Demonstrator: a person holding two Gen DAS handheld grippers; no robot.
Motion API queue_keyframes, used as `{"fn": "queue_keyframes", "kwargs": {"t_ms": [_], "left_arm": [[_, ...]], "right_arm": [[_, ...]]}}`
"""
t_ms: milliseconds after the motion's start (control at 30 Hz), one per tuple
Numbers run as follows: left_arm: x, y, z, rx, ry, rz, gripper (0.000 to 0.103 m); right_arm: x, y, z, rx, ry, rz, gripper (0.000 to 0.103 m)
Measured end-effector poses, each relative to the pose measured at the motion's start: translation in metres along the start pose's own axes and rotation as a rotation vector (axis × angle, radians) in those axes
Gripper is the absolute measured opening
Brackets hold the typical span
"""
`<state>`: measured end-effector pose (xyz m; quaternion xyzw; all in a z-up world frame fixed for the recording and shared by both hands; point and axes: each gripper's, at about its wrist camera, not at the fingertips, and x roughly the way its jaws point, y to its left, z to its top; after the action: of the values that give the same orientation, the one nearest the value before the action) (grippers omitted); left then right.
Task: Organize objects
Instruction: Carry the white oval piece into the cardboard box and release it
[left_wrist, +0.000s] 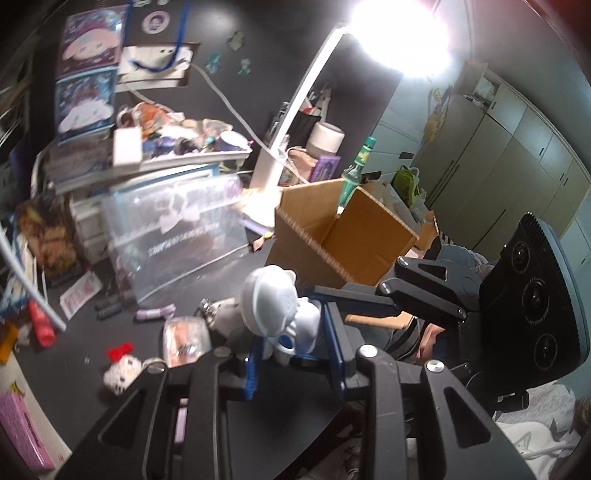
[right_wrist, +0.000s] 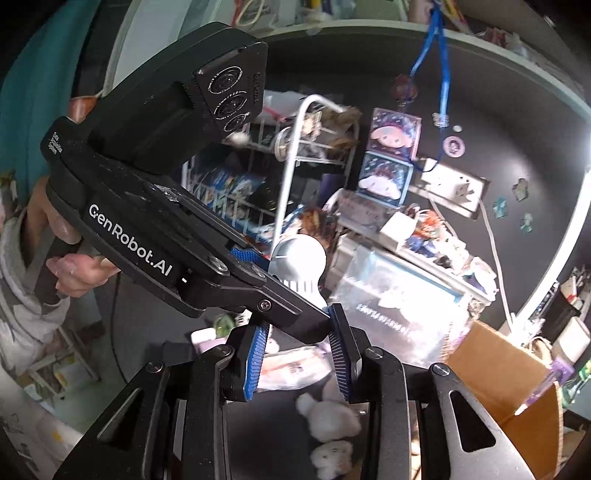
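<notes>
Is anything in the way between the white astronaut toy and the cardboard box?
Yes, the right hand-held gripper reaches across between the astronaut toy, held by the left hand-held gripper, and the open cardboard box behind it.

- Silvery-white figurine (left_wrist: 275, 310) with a big round head, upright and slightly tilted, lifted above the dark surface (left_wrist: 110, 332).
- Open cardboard box (left_wrist: 343, 236), flaps raised, standing just behind it.
</notes>
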<state>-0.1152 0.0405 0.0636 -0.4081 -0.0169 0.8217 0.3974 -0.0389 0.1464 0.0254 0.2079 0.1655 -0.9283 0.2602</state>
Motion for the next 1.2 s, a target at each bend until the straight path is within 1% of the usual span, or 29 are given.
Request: {"fn": "queue_keyframes", "kwargs": {"t_ms": [167,267,433,567,800,933,1000,1067,1100,1133,1167,1200], "left_arm": [[0.024,-0.016,0.032,0.022,0.037,-0.031,0.027],[0.047,-0.027,0.053,0.031,0.076,-0.044,0.027],[0.082,-0.040,0.076,0.042,0.137,-0.057,0.027],[0.118,-0.044,0.093,0.022,0.204,-0.067,0.027],[0.164,-0.049,0.101,0.004,0.297,-0.062,0.027],[0.179,-0.054,0.100,0.019,0.320,-0.045,0.029],[0.183,-0.058,0.100,0.031,0.321,-0.025,0.037],[0.183,-0.062,0.101,0.049,0.311,-0.011,0.054],[0.181,-0.065,0.101,0.065,0.303,-0.008,0.059],[0.178,-0.069,0.101,0.086,0.291,-0.001,0.070],[0.174,-0.073,0.101,0.106,0.278,0.015,0.076],[0.172,-0.075,0.102,0.120,0.270,0.033,0.077]], "right_arm": [[-0.011,-0.031,0.003,0.051,0.020,-0.043,0.028],[-0.017,-0.052,0.002,0.092,0.039,-0.066,0.028],[-0.023,-0.090,-0.008,0.174,0.093,-0.104,0.028],[-0.023,-0.117,-0.020,0.247,0.142,-0.122,0.028],[-0.013,-0.158,-0.046,0.379,0.264,-0.131,0.028],[-0.008,-0.168,-0.056,0.420,0.325,-0.149,0.028],[-0.007,-0.170,-0.059,0.430,0.346,-0.158,0.028],[-0.006,-0.170,-0.062,0.423,0.376,-0.175,0.029],[-0.006,-0.170,-0.062,0.423,0.384,-0.181,0.030],[-0.006,-0.169,-0.064,0.420,0.399,-0.185,0.033],[-0.005,-0.168,-0.064,0.419,0.405,-0.182,0.036],[-0.005,-0.168,-0.065,0.418,0.409,-0.179,0.044]]}}
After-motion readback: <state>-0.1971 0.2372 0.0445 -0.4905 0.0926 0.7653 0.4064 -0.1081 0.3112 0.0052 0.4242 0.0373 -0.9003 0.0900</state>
